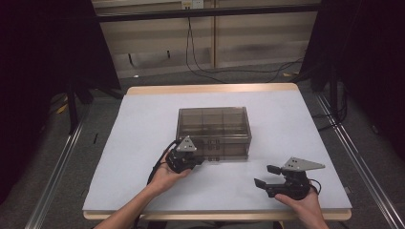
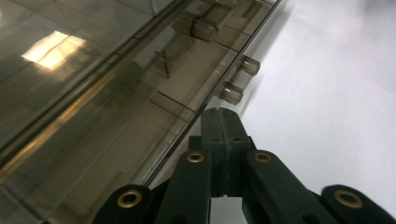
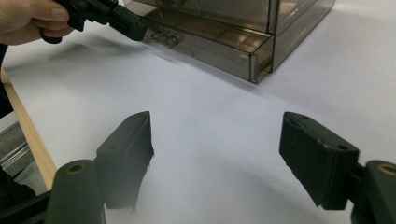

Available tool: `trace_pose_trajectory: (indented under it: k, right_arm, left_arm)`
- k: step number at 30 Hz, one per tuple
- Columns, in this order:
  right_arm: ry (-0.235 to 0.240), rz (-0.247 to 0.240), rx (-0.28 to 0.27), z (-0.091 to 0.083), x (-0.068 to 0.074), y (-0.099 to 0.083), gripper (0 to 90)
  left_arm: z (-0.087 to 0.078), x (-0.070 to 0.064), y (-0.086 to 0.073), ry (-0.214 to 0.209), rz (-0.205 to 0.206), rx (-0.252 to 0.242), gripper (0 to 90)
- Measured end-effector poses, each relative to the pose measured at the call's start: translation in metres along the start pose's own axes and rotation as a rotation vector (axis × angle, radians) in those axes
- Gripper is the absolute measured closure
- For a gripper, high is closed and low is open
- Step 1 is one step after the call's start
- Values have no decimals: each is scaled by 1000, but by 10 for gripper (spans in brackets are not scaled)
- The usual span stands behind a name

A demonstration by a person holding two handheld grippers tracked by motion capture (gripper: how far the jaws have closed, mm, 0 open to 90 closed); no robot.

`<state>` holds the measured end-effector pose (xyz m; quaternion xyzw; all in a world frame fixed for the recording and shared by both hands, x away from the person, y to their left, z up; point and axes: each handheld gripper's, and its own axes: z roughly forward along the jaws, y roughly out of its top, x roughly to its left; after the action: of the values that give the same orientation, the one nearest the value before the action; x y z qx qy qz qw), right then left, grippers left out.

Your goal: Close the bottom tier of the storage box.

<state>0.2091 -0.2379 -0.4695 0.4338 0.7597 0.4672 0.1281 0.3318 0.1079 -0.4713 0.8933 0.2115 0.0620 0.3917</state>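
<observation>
A smoky, see-through plastic drawer box (image 1: pixel 214 131) is sitting at the centre of the high view, on a white table (image 1: pixel 143 124) with a wooden edge. Its front face is pointing toward the bottom of the frame, and small round knobs (image 2: pixel 232 92) are sticking out from the drawer fronts.

The left gripper (image 1: pixel 197 161) is lying just below and left of centre in the high view, held in the person's left hand (image 1: pixel 168 174), whose forearm is coming in from the bottom edge. Its tip is resting right at the lower left part of the box front. In the left gripper view, the two black jaws are pressed tightly together at bottom centre with no gap between them and nothing held; their joined tip is sitting just below one knob, very near it, though contact cannot be told.

The right gripper (image 1: pixel 267 176) is lying at the lower right of the high view, well apart from the box, held in the right hand (image 1: pixel 305 206). Its jaws are spread wide apart and are holding nothing, hovering over bare table in the right gripper view.
</observation>
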Motion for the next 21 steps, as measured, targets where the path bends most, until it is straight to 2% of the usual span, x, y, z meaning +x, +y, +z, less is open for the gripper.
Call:
trace_pose_trajectory:
  k: [1, 3, 7, 15, 16, 18, 19, 21]
  right_arm:
    - [1, 0, -1, 0, 0, 0, 257]
    - [1, 0, 0, 0, 0, 0, 257]
    - [-1, 2, 0, -1, 0, 0, 257]
    - [3, -2, 3, 1, 0, 0, 256]
    - [2, -2, 5, 1, 0, 0, 257]
    - [4, -3, 5, 1, 0, 0, 257]
    - [4, -5, 5, 1, 1, 0, 257]
    - [1, -3, 2, 1, 0, 0, 257]
  left_arm:
    - [1, 0, -1, 0, -10, -15, 900]
    - [-1, 2, -1, 9, -5, 2, 900]
    - [-1, 5, -2, 11, -19, -14, 900]
    - [1, 6, -2, 18, -13, 2, 900]
    - [3, 5, -3, 14, -17, -14, 900]
    - [4, 4, -2, 22, -12, -15, 900]
    - [2, 4, -1, 29, -10, 4, 900]
    - [2, 4, -1, 21, -12, -4, 900]
